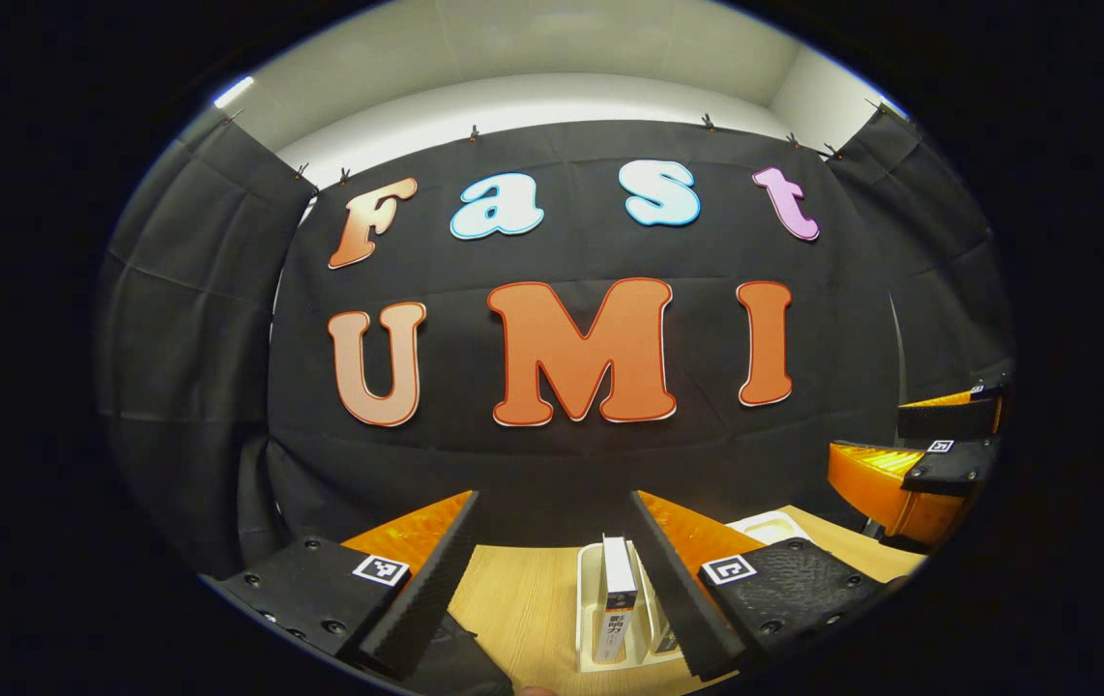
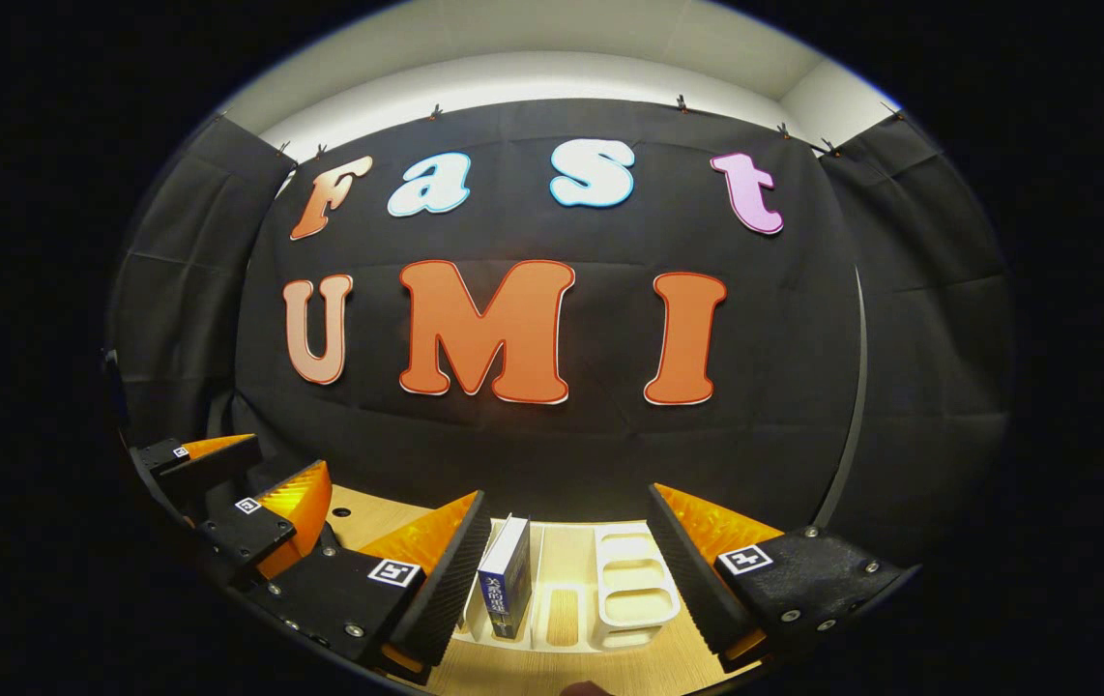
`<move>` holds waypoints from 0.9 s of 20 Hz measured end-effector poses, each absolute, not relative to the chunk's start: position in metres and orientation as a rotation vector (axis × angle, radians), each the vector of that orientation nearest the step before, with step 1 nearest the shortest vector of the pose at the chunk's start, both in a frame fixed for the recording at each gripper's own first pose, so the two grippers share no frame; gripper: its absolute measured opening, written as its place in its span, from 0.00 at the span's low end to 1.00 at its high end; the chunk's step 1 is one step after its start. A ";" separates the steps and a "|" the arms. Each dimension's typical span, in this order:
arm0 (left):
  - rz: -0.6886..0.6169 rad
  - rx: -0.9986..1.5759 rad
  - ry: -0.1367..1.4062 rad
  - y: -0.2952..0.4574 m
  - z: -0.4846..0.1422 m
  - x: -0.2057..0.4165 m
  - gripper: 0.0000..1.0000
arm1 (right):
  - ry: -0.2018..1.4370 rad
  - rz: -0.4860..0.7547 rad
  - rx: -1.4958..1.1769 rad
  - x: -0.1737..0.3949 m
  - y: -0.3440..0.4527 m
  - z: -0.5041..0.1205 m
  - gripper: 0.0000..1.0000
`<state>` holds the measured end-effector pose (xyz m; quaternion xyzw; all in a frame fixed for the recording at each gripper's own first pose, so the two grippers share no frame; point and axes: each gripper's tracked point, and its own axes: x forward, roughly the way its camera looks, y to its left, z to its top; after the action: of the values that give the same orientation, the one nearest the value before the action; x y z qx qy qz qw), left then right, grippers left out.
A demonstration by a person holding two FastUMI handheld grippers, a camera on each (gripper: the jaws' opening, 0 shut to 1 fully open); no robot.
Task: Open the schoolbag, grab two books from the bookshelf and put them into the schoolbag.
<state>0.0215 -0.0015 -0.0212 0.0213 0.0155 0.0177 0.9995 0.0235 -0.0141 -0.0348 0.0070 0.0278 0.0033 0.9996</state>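
Right now I have both grippers raised above the wooden worktop (image 1: 523, 599), each spread wide with nothing between its fingers. In the left gripper view, my left gripper (image 1: 552, 580) frames a white bookshelf (image 1: 589, 619) with a book (image 1: 618, 594) standing upright in it, white-spined, close against the inner side of the right-hand finger though I cannot tell if they touch. Something dark lies at the bottom edge by the left-hand finger; I cannot tell what it is. Farther off at the right edge, the right gripper (image 1: 939, 435) shows side-on. In the right gripper view, my right gripper (image 2: 566, 580) looks down on the same bookshelf (image 2: 629, 590), where a blue book (image 2: 506, 580) leans in the left slot, just beside the left-hand finger. The left gripper (image 2: 223, 493) sits at the left edge. Beyond hangs the booth's black cloth wall (image 2: 552, 445).
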 end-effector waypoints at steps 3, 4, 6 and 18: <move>0.042 0.045 0.034 0.000 -0.022 0.025 0.94 | 0.064 0.006 0.016 0.028 -0.014 -0.039 0.96; 0.043 0.044 0.035 0.001 -0.024 0.025 0.94 | 0.064 0.004 0.015 0.030 -0.015 -0.039 0.96; 0.049 0.047 0.036 0.003 -0.024 0.027 0.94 | 0.068 0.005 0.014 0.033 -0.015 -0.041 0.96; 0.080 0.090 0.074 0.009 -0.030 0.028 0.94 | 0.112 0.029 0.019 0.046 -0.019 -0.064 0.96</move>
<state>0.0280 0.0091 -0.0297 0.0447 0.0371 0.0398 0.9975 0.0464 -0.0192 -0.0645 0.0095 0.0559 0.0146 0.9983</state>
